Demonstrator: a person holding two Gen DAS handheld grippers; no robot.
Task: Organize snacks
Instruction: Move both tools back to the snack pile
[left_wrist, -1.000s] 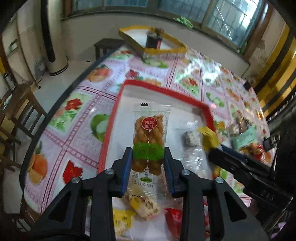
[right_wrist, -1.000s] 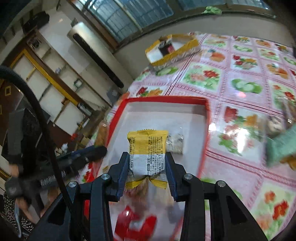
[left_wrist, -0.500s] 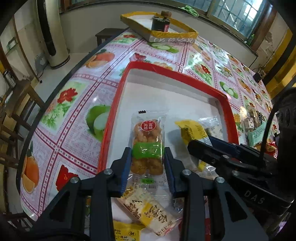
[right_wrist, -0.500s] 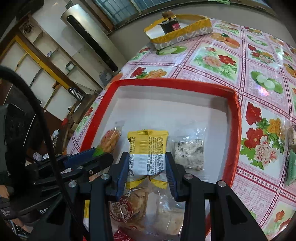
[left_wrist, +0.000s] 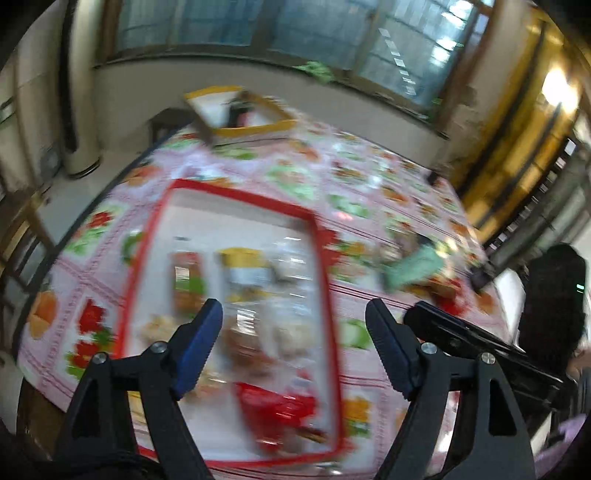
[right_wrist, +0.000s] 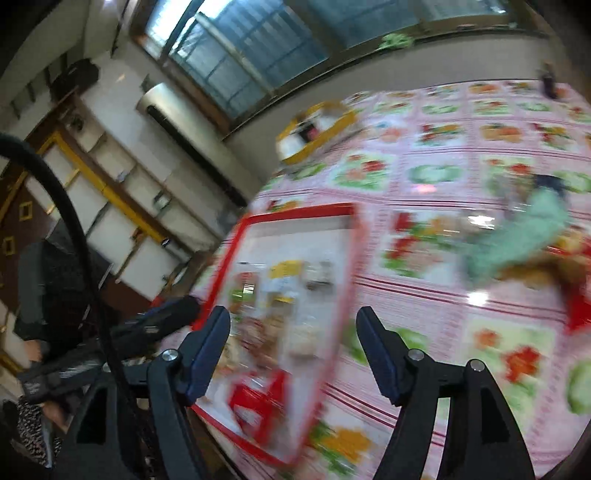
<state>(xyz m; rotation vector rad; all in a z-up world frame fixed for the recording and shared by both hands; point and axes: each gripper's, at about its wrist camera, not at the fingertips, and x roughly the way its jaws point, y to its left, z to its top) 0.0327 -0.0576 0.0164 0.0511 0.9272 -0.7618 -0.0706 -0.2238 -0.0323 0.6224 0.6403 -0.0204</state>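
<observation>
A red-rimmed white tray (left_wrist: 325, 258) lies on the flowered tablecloth and holds several snack packets. Among them are the twist snack with a green band (left_wrist: 188, 282), the yellow and white packet (left_wrist: 245, 271) and a red packet (left_wrist: 277, 406). My left gripper (left_wrist: 293, 321) is open and empty, raised above the tray's near half. My right gripper (right_wrist: 293, 325) is open and empty above the tray's right rim (right_wrist: 341, 291). The right gripper's body also shows in the left wrist view (left_wrist: 461, 336). Both views are motion-blurred.
More loose snacks, one in a mint green packet (left_wrist: 415, 266), lie on the table right of the tray and show in the right wrist view (right_wrist: 517, 236). A yellow-rimmed box (left_wrist: 240, 110) stands at the table's far end. Wooden chairs stand left of the table.
Both grippers have opened, let go of their packets in the tray and lifted back. The twist snack and the yellow packet now lie side by side in the tray.
</observation>
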